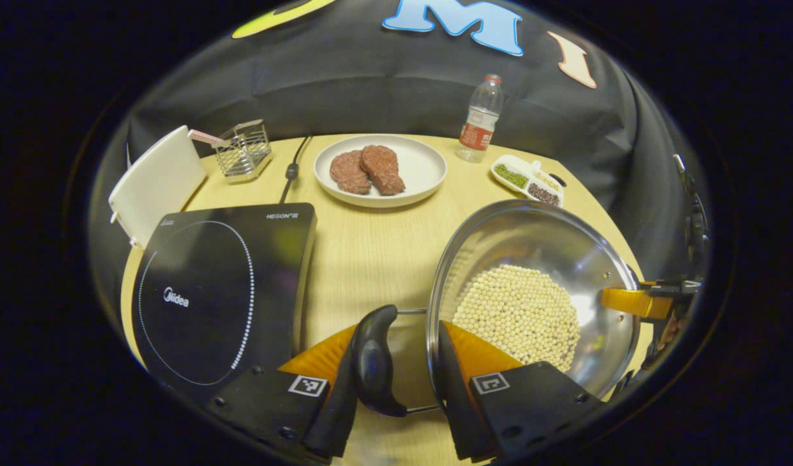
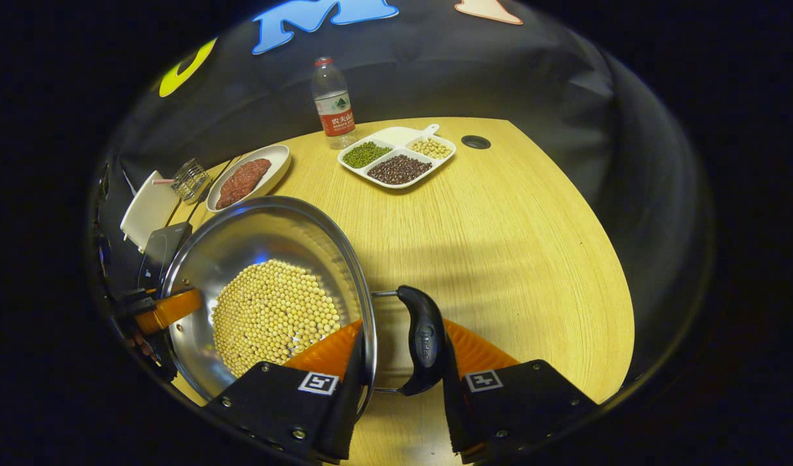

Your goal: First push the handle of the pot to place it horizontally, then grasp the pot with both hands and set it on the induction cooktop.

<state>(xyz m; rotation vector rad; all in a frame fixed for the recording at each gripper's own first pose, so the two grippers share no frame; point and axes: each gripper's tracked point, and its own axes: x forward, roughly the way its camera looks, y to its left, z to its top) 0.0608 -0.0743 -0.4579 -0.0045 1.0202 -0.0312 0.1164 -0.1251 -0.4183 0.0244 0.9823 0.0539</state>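
A shiny steel pot (image 1: 532,239) holding soybeans (image 1: 519,314) stands right of the black induction cooktop (image 1: 221,291). My left gripper (image 1: 399,336) straddles the pot's black side handle (image 1: 373,362) and rim, one finger outside the handle, the other inside the wall, shut on them. My right gripper (image 2: 402,336) holds the opposite black handle (image 2: 425,343) and rim the same way. Each gripper also appears across the pot in the other's view: right gripper (image 1: 632,301), left gripper (image 2: 166,310). I cannot tell whether the pot (image 2: 273,233) rests on the table.
Behind the pot are a white plate (image 1: 422,175) with two meat patties, a water bottle (image 1: 480,120) and a divided dish (image 1: 525,175) of beans. A white board (image 1: 156,181), a wire rack (image 1: 244,152) and the cooktop's cord (image 1: 292,168) sit at the back left.
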